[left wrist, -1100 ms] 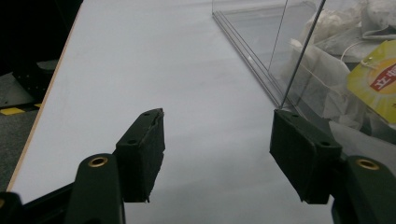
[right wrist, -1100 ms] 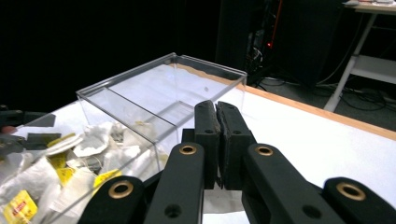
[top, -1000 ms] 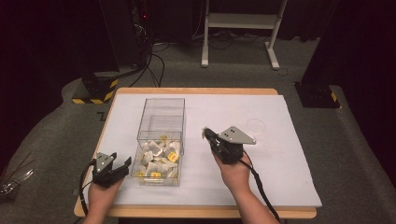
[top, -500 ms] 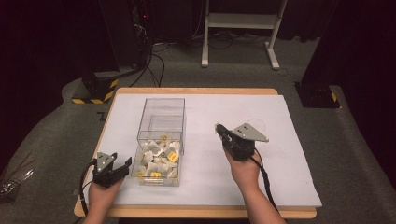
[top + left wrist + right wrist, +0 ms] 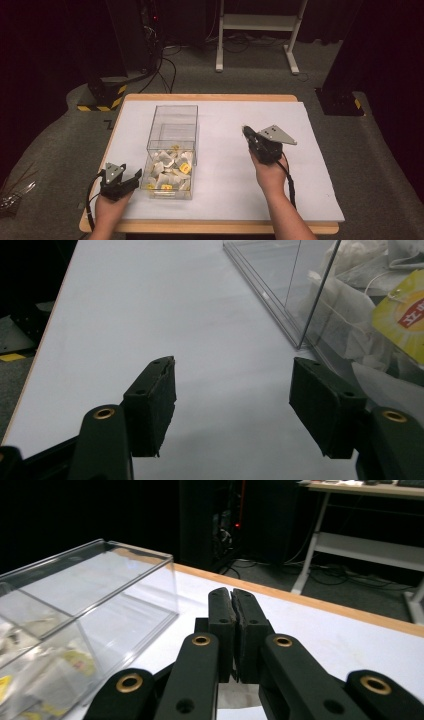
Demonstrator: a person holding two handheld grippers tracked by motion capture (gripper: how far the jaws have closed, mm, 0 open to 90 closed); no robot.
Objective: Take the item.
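Box (image 5: 170, 150) of clear plastic stands left of centre on the white mat (image 5: 310, 200), high view; tea bags (image 5: 169, 172) fill its near compartment, the far compartment looks empty. Left gripper (image 5: 131, 179) rests at the box's near-left corner, jaws apart, nothing between them. Right gripper (image 5: 248, 134) hovers well right of the box, jaws together, nothing held.

Left gripper view: both pads (image 5: 152, 410) stand apart over bare mat; box wall (image 5: 300, 305) just right of them, a yellow-tagged tea bag (image 5: 400, 315) behind it.

Right gripper view: pads (image 5: 234, 625) pressed together; box top edge (image 5: 100, 570) off to the left.

Risk, judged: the box looks light, so a gripper entering off-line could catch the thin rim and slide or tip it; strings and tags could snag and drag out more than one bag.

Surface: smooth white mat on a wood-edged table (image 5: 210, 97). Room dark; grey floor, cables (image 5: 160, 65), white desk frame (image 5: 260, 30) at the far side.
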